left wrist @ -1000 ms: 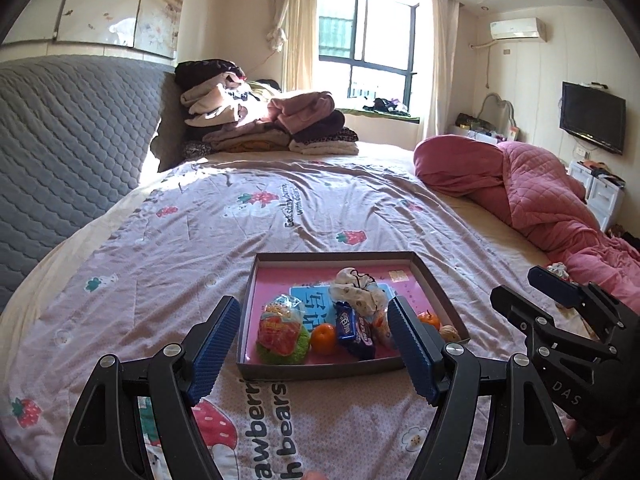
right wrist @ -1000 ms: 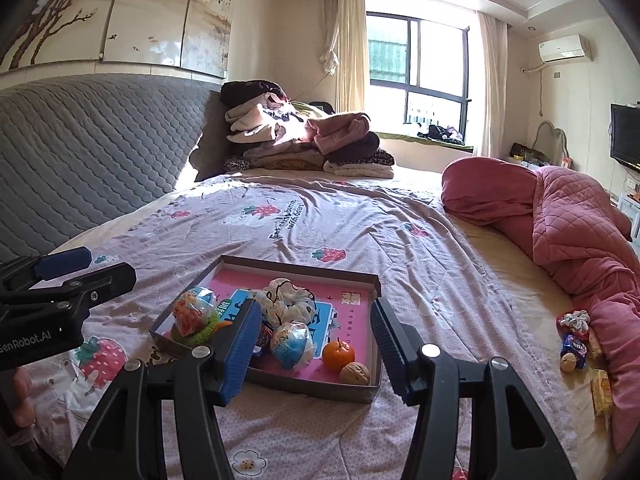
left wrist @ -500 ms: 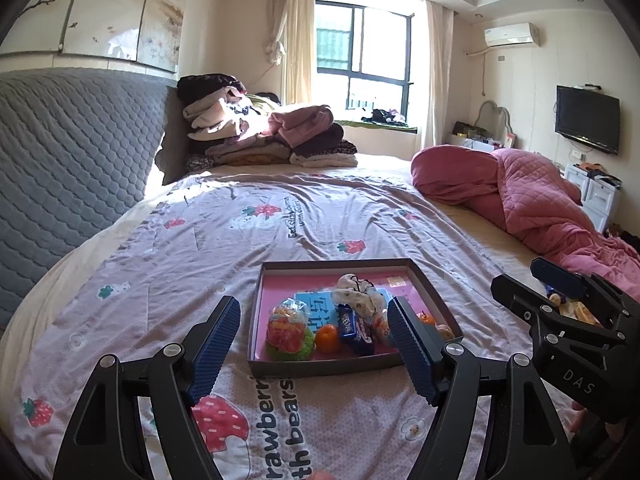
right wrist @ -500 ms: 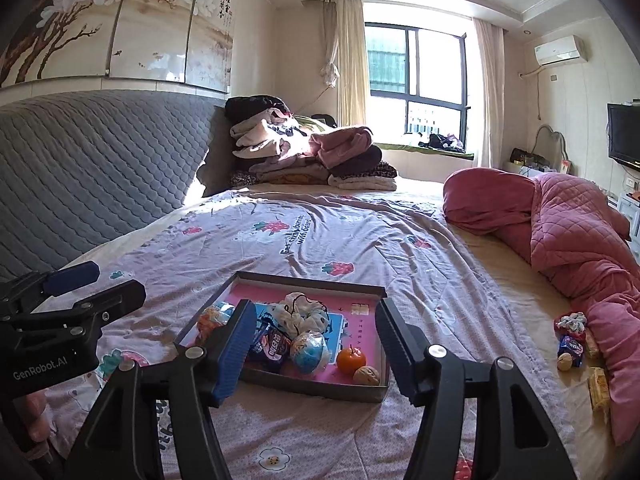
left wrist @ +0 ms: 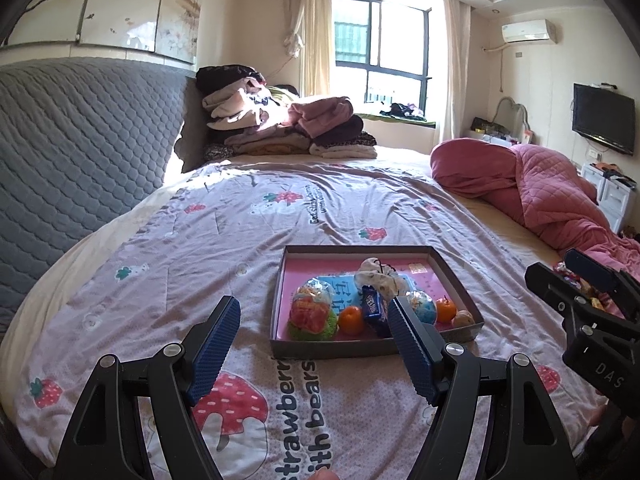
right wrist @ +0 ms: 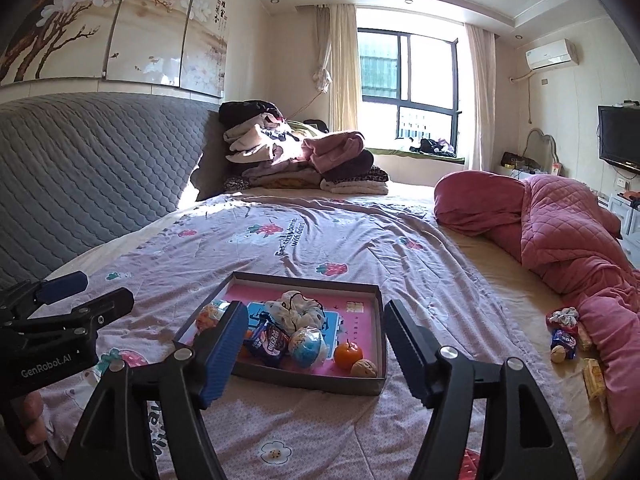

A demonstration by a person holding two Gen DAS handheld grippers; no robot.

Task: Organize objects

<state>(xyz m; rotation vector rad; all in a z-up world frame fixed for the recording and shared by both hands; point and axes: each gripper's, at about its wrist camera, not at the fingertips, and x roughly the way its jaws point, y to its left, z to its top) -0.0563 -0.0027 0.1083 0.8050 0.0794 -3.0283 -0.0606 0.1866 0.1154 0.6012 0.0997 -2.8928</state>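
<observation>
Well, bed (left wrist: pixel 168 280) with strawberry cover; shallow tray (left wrist: pixel 452 276) mid-bed holding snack packs, two oranges (left wrist: pixel 351 320), walnut (right wrist: pixel 364 368); loose snacks (right wrist: pixel 564 340) near pink quilt (right wrist: pixel 560 232); left gripper (left wrist: pixel 314 344) and right gripper (right wrist: pixel 312 348) both spread wide, empty, above cover

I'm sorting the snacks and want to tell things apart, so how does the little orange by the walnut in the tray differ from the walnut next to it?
The orange is bright, smooth and shiny with a small dark stem on top; the walnut is dull tan and wrinkled. The orange looks somewhat larger and sits a bit farther from the tray's near wall, while the walnut lies close to the near right corner. Both are small, round and loose in the tray, side by side.
</observation>
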